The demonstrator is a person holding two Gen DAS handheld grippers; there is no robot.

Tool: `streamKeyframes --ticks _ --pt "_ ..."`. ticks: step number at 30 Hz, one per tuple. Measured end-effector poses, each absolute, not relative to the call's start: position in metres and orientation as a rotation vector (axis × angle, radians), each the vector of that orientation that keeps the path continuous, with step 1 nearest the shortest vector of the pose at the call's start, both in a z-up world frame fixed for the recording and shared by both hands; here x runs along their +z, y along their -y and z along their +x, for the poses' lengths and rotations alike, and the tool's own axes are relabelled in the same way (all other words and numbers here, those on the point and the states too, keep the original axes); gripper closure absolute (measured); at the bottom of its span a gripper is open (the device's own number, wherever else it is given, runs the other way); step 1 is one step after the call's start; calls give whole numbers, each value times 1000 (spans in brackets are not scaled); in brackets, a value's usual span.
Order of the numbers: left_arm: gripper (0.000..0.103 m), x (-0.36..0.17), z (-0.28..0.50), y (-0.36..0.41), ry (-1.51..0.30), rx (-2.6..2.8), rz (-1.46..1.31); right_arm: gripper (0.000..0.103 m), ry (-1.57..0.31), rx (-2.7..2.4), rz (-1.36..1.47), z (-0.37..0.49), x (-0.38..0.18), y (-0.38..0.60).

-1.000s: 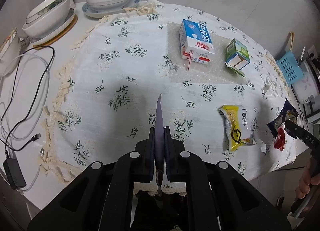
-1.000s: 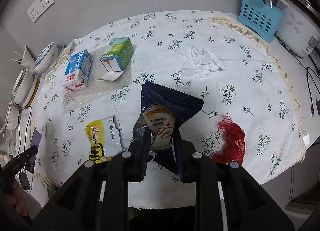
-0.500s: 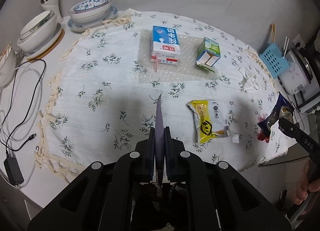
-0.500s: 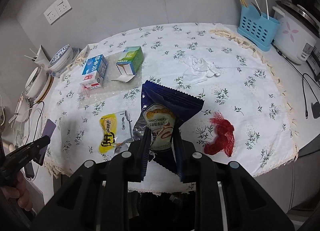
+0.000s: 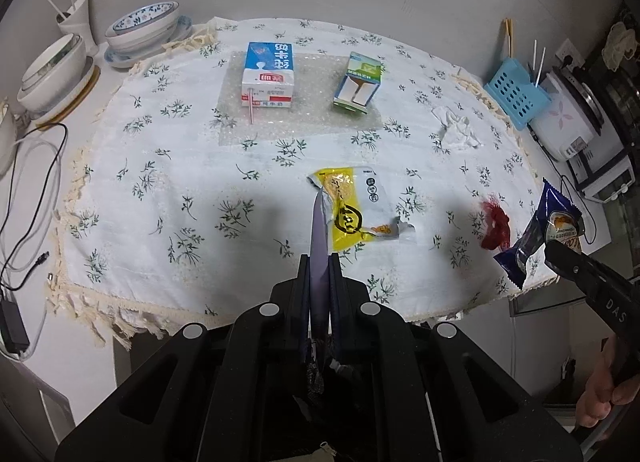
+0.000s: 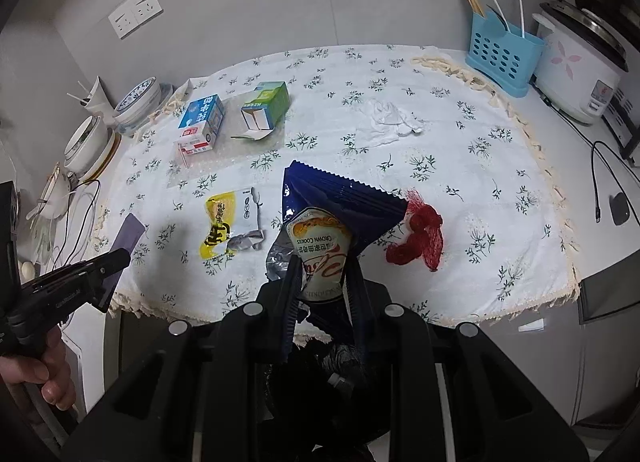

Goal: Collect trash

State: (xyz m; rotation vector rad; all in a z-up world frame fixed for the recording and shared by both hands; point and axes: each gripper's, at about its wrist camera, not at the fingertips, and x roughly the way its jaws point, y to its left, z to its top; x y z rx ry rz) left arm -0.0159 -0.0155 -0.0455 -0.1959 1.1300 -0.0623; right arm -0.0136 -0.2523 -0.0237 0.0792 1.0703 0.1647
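Tongs in both hands are pulling back and up from the desk (image 6: 520, 166): the left tongs (image 5: 319, 274) are clamped on a thin purple sheet (image 5: 318, 234), the right tongs (image 6: 323, 274) on a blue cookie wrapper (image 6: 340, 198). Both pieces are leaving the cloth, probably heading for a bin out of view. A yellow packet (image 5: 352, 210), red netting (image 6: 418, 236), a tissue (image 6: 390, 118) and two cartons (image 5: 268, 74) are still lying there.

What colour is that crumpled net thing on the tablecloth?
Red: the crumpled mesh net shows best in the right wrist view.
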Motion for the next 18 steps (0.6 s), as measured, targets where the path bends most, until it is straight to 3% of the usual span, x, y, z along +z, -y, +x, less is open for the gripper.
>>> streamKeyframes --ticks 18 --pt "95 -64 -63 62 -1145 -99 -169 82 -1090 191 63 -67 -39 270"
